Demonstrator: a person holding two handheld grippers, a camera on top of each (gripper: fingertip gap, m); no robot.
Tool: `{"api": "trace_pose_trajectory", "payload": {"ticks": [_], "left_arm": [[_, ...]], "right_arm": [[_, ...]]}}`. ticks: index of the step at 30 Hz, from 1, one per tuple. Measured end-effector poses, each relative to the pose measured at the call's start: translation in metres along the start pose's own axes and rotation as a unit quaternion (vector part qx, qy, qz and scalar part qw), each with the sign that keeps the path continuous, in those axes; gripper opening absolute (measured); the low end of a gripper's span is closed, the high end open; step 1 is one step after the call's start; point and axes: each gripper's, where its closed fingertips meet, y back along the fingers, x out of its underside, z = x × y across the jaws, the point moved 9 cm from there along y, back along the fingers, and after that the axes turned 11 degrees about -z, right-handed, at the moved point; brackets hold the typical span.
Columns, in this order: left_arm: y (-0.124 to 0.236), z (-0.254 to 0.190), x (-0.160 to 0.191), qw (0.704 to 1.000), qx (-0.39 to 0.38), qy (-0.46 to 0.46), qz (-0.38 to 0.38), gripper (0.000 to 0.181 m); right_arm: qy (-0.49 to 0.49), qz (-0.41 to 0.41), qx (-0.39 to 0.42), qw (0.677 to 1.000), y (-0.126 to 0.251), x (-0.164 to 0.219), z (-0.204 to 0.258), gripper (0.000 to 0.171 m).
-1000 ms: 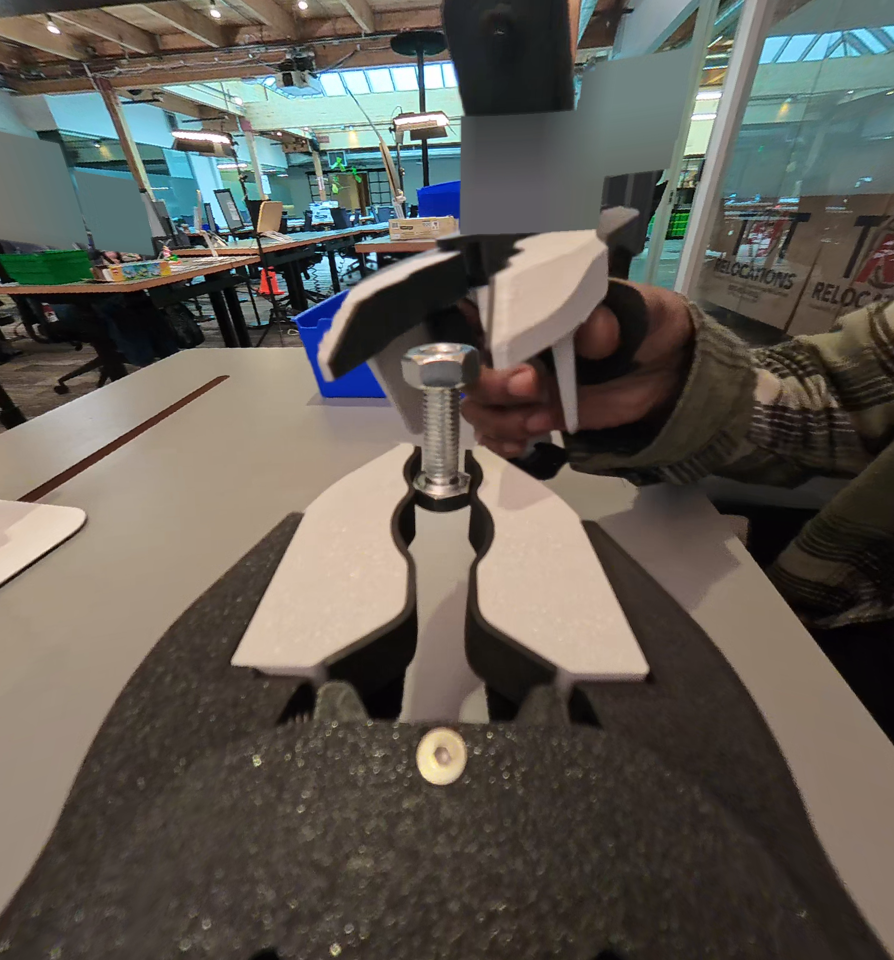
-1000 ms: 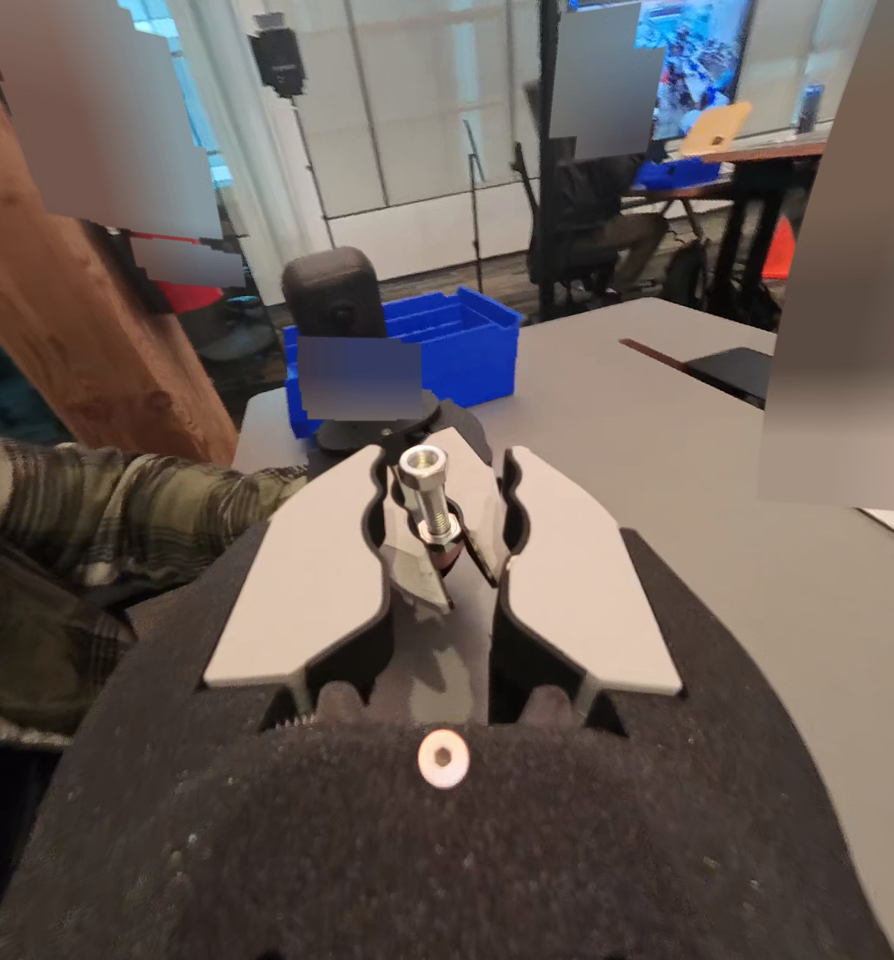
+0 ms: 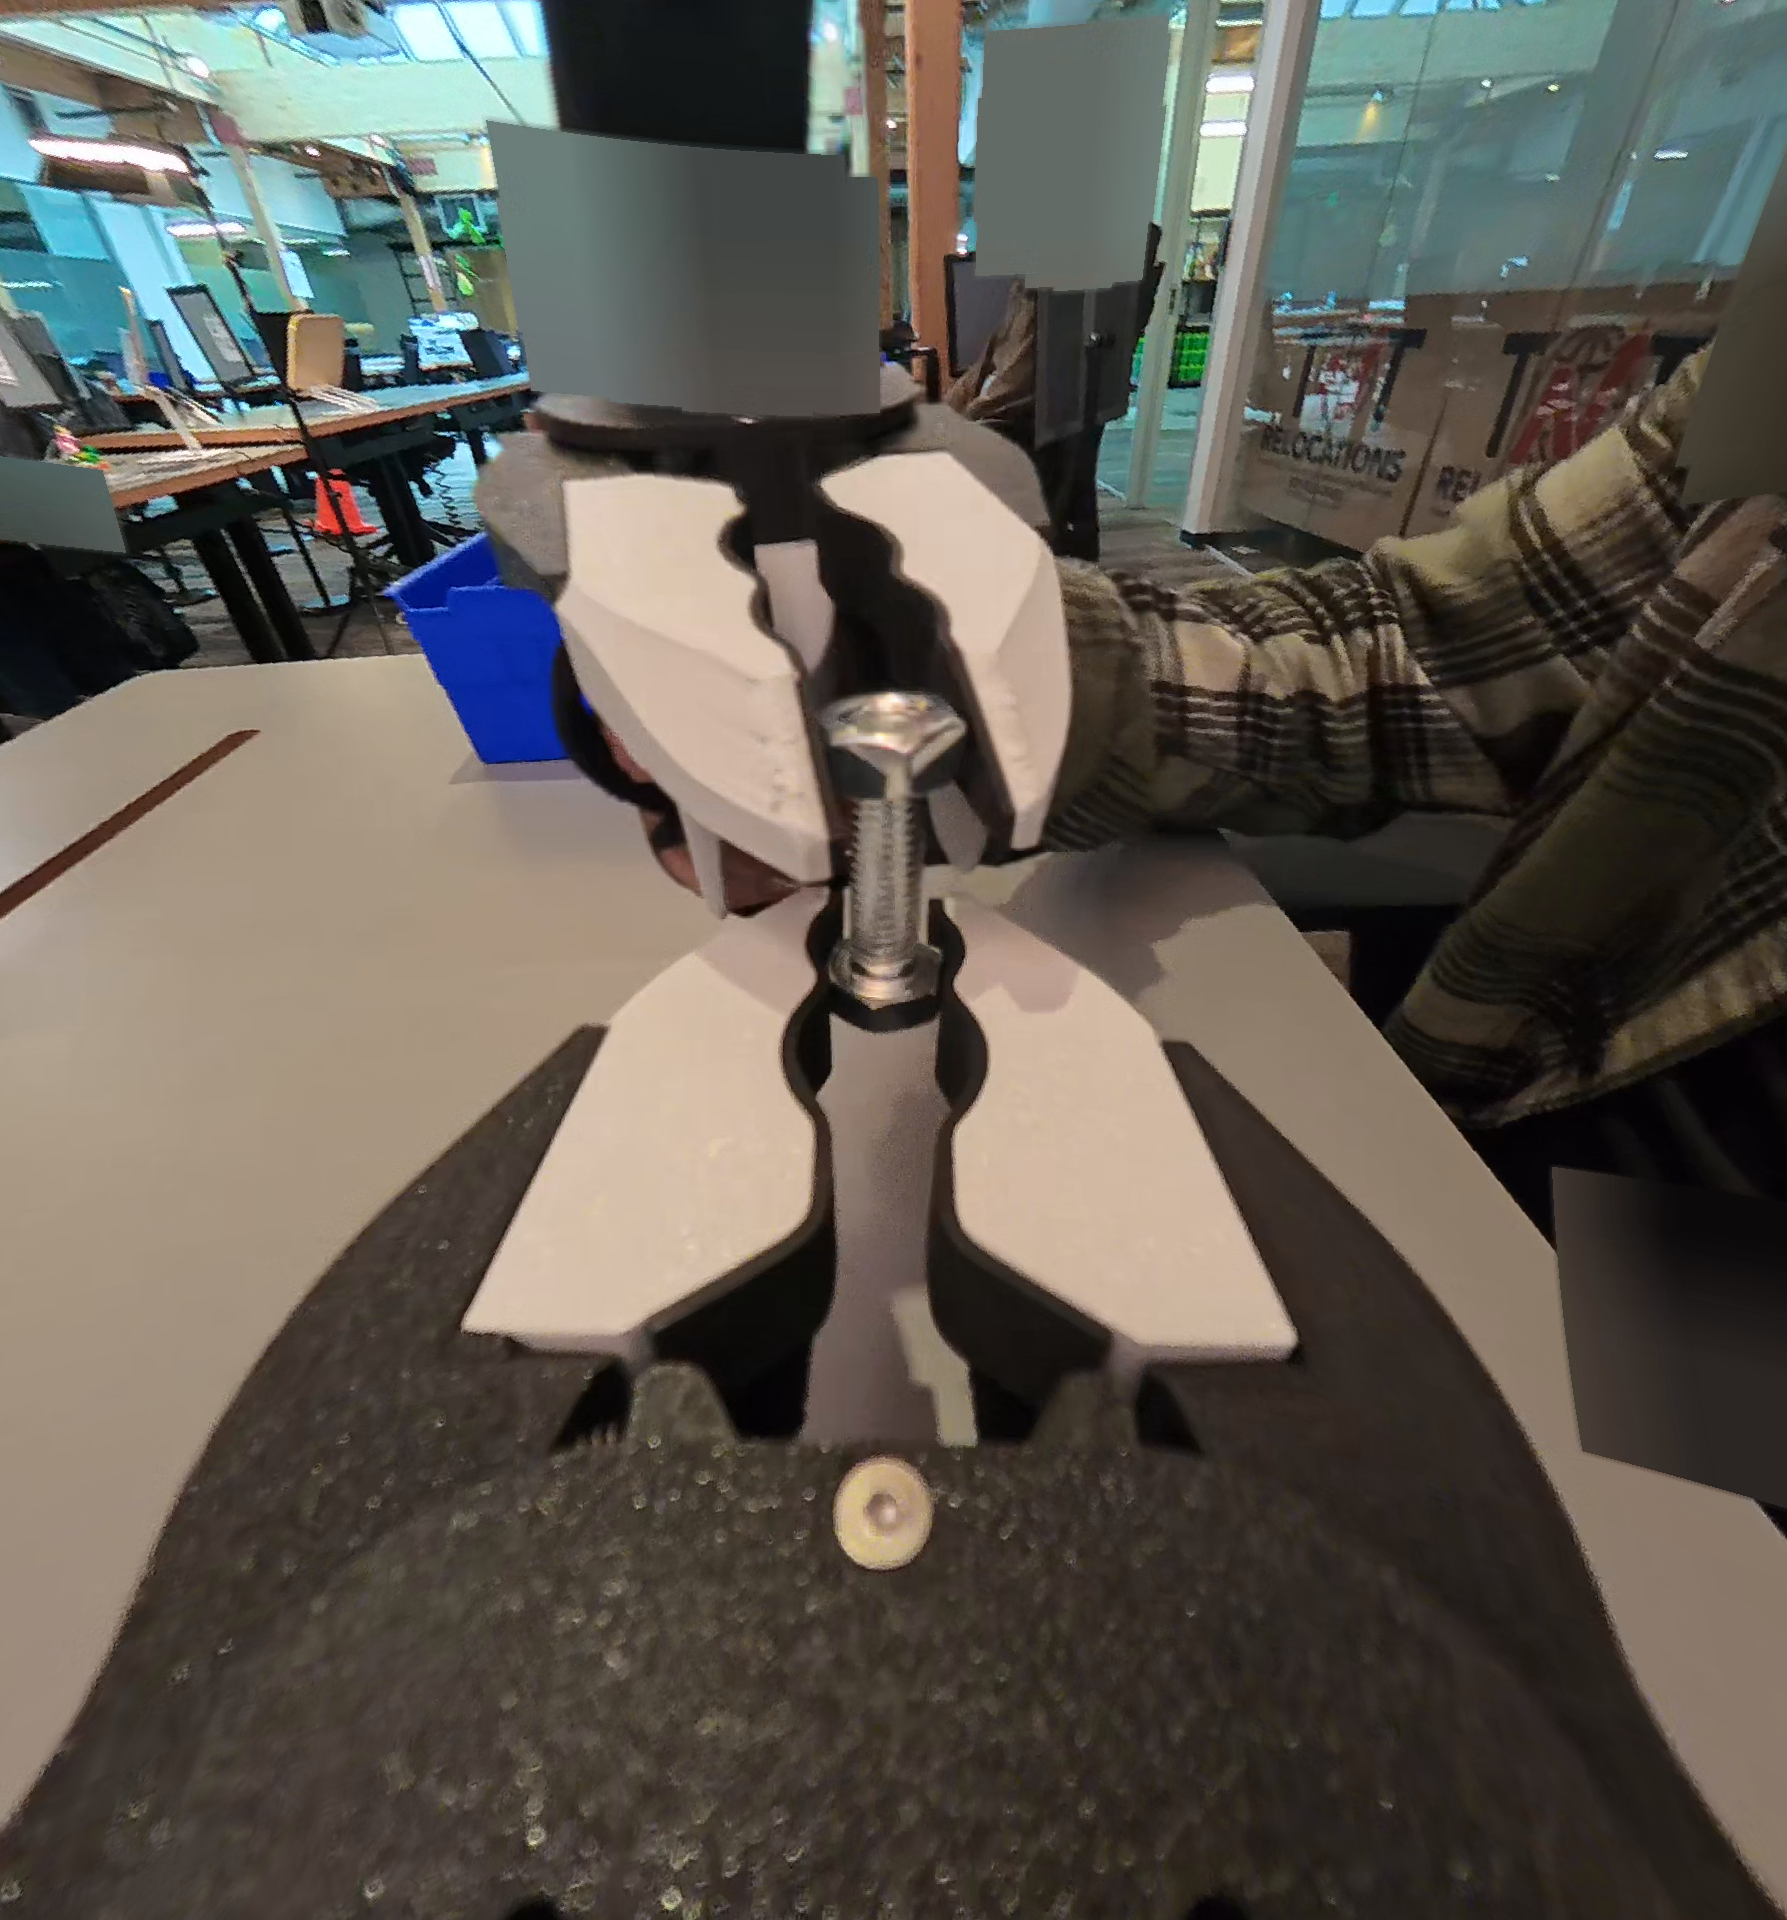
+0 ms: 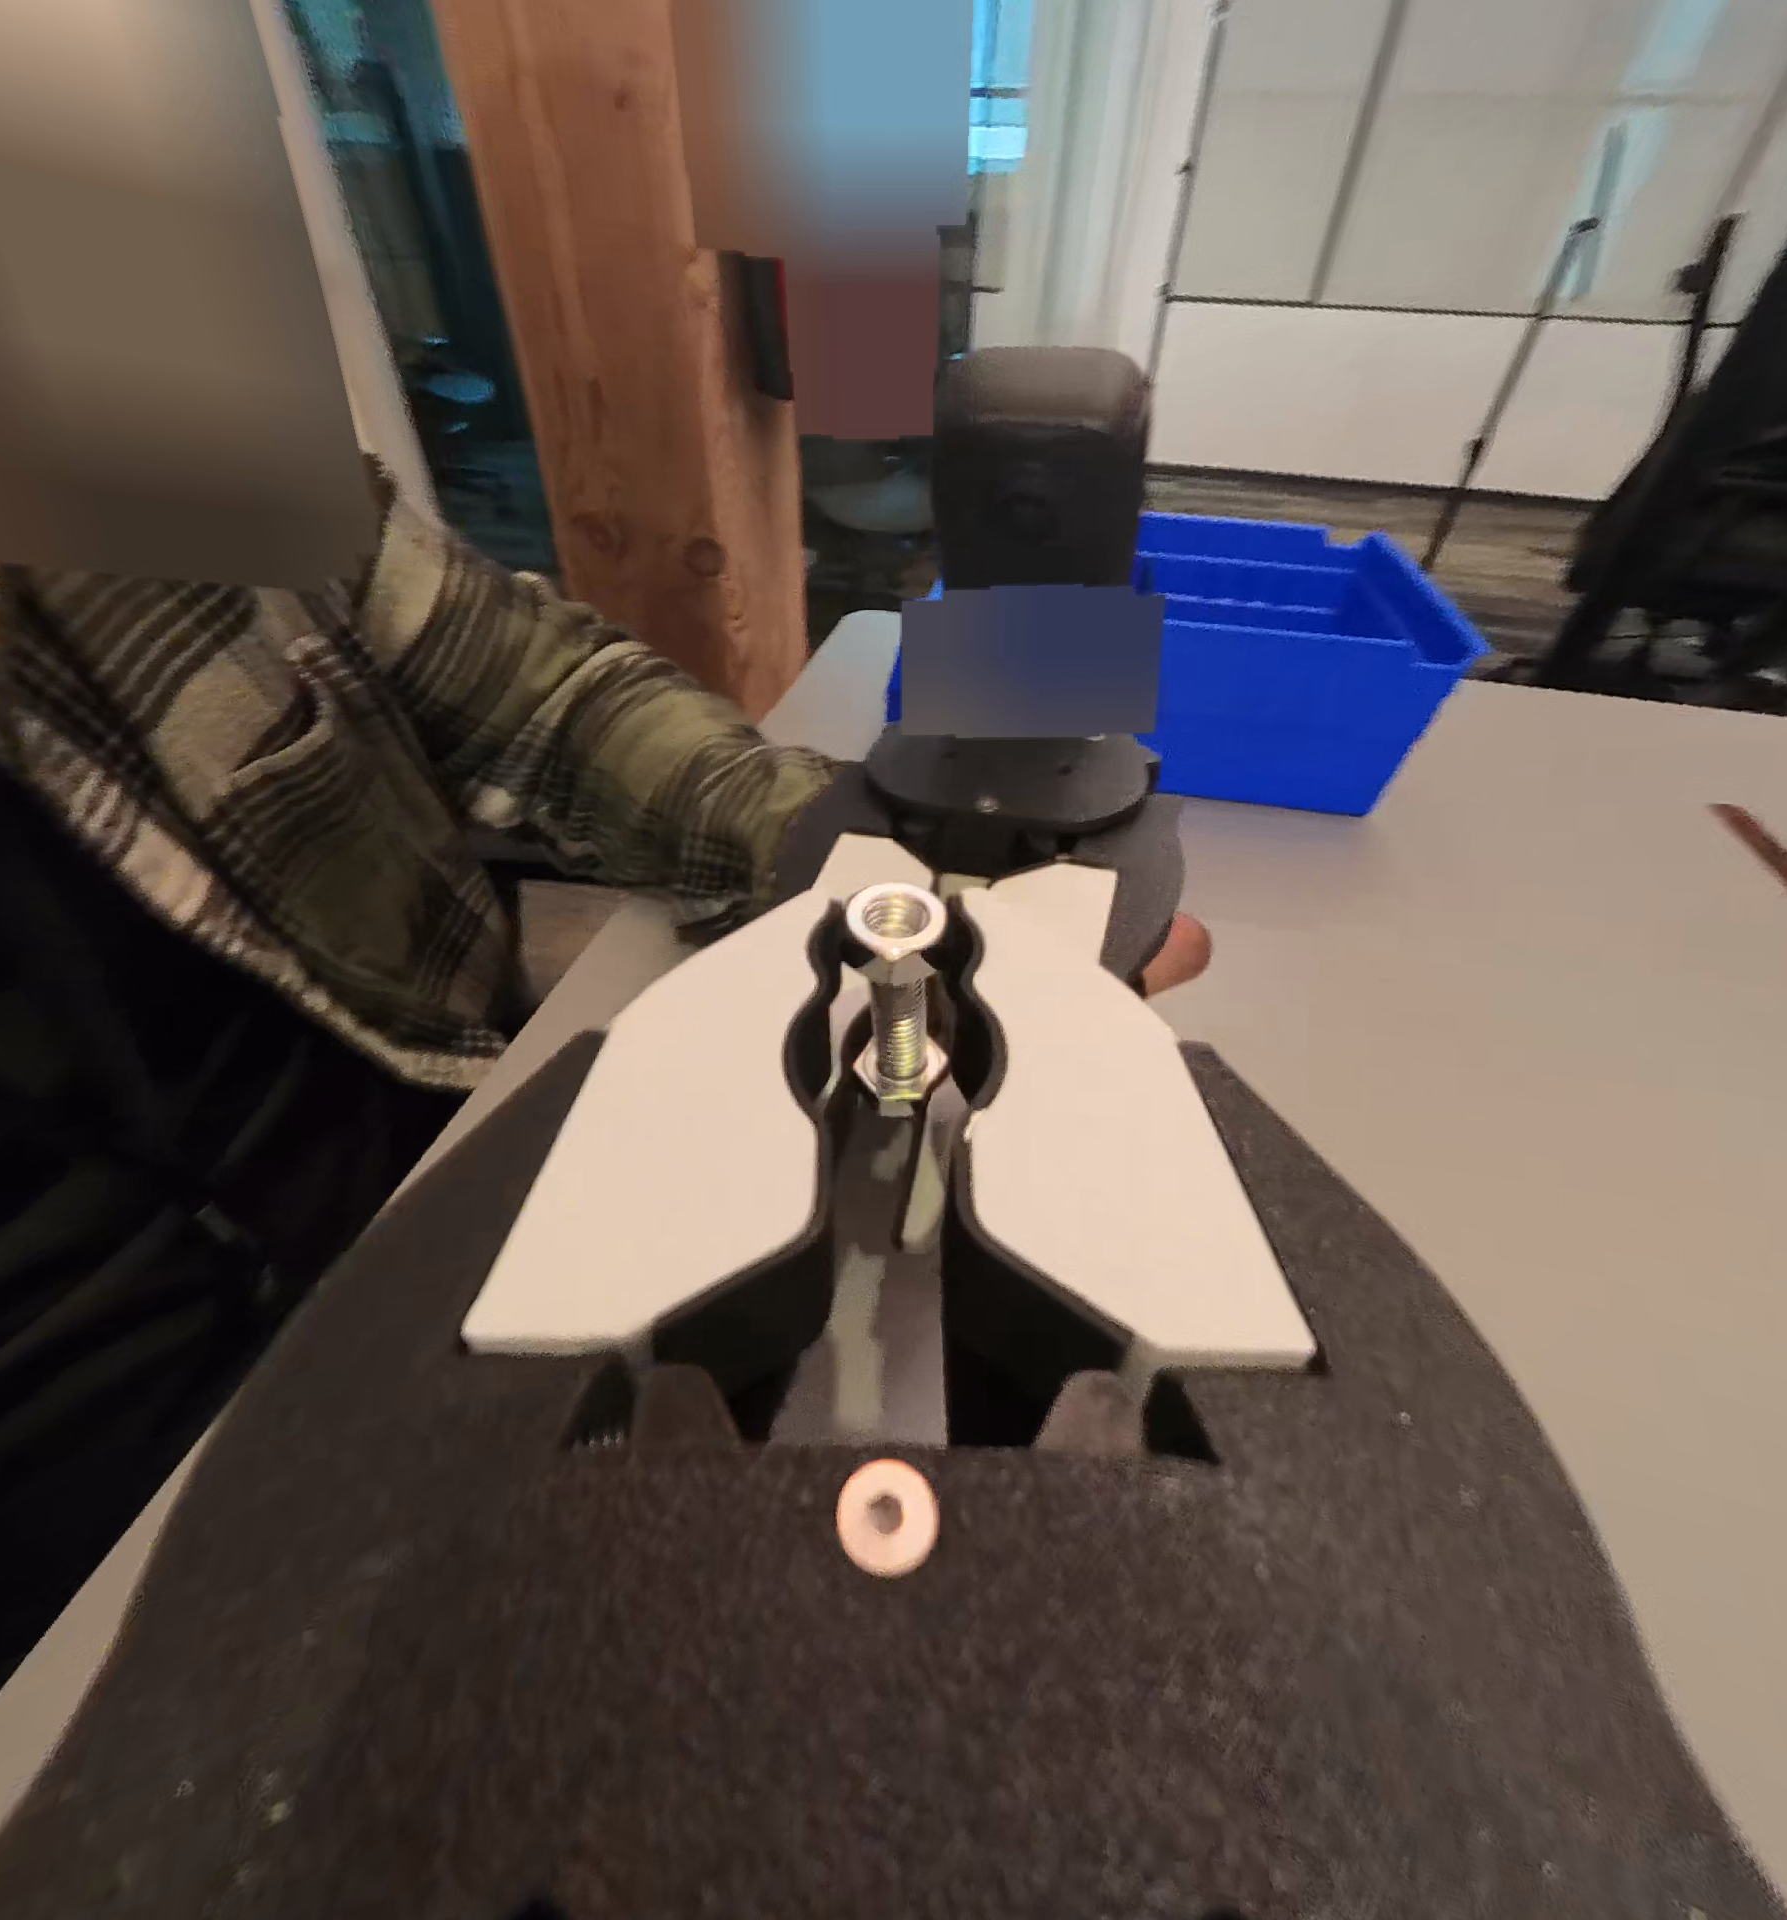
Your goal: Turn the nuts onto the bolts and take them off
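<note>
Your left claw (image 3: 884, 961) pinches nut (image 3: 881, 971) low on upright bolt (image 3: 887, 831), above tabletop (image 3: 245, 987). Your right claw (image 3: 894, 758) closes on bolt head, contact probably firm, view blurred. Risk: tilt while twisting, threads bind, bolt slips free.

My left gripper (image 3: 884, 971) is clamped on the nut (image 3: 881, 971) at the foot of the upright bolt (image 3: 884, 831), above the grey table (image 3: 245, 1039). My right gripper (image 3: 894, 774) reaches in from the far side, its white fingers (image 3: 691, 675) flanking the bolt's hex head. A blue bin (image 3: 484, 665) sits far left; my plaid sleeve (image 3: 1388, 675) crosses at right.
</note>
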Motion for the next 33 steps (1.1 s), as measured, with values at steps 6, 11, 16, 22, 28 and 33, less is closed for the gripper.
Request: {"api": "trace_pose_trajectory", "payload": {"ticks": [6,11,16,22,28,33], "left_arm": [[-0.005,-0.002,0.006,0.999,0.032,0.019,0.019,0.014],[-0.007,-0.001,0.009,0.999,0.024,0.026,0.036,0.015],[-0.007,0.001,0.011,0.998,0.019,0.041,0.042,0.015],[-0.008,0.001,0.011,0.997,0.02,0.048,0.051,0.015],[-0.009,0.003,0.013,0.997,0.017,0.057,0.054,0.015],[-0.009,0.003,0.014,0.996,0.014,0.061,0.057,0.015]], "right_arm": [[-0.012,0.008,-0.072,0.997,0.001,0.006,-0.005,0.018],[-0.003,0.017,-0.076,0.997,0.002,0.01,-0.007,0.018],[0.027,0.034,-0.061,0.997,0.005,0.009,-0.006,0.018],[0.037,0.038,-0.062,0.997,0.006,0.01,-0.006,0.018],[0.026,0.033,-0.057,0.998,0.007,0.013,-0.008,0.019],[0.017,0.024,-0.049,0.998,0.007,0.013,-0.01,0.025]]}}
